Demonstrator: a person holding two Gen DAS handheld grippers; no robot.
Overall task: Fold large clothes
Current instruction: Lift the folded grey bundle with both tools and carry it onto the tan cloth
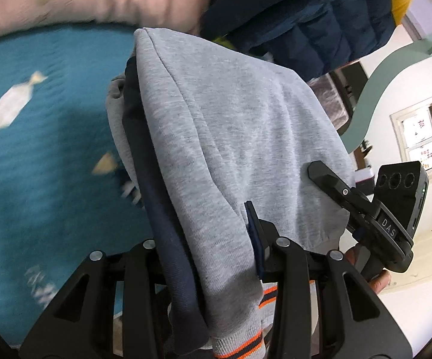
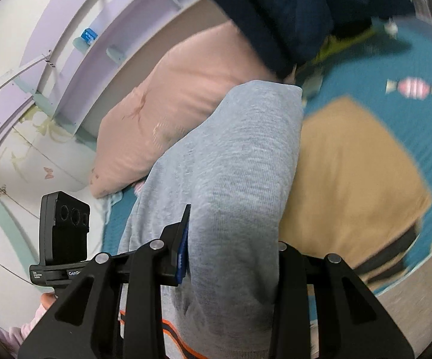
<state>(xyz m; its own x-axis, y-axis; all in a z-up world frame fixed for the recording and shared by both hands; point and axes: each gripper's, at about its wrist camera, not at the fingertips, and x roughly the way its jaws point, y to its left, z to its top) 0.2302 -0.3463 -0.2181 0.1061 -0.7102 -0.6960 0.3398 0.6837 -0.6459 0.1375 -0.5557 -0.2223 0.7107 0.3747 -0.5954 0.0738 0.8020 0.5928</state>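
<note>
I count one grey sweatshirt (image 1: 216, 137), one pink pillow (image 2: 168, 101), one tan folded garment (image 2: 350, 173) at three o'clock, one navy puffer jacket (image 1: 299, 15) at twelve.

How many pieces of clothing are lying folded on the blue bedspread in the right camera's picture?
1: the tan folded garment lies on the bedspread, right of the held grey sweatshirt. Others may be hidden behind it.

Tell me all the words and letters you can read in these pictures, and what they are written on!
"DAS": white letters on the black band of the right gripper, seen from the left wrist camera.
"GenRo": cut-off start of a word on the black bar under the camera box of the other gripper, seen from the right wrist camera.
Small print left of "GenRo": too small to read.
Blue tag on the purple shelf: too blurred to read.
Grey sweater: no words showing.
</note>
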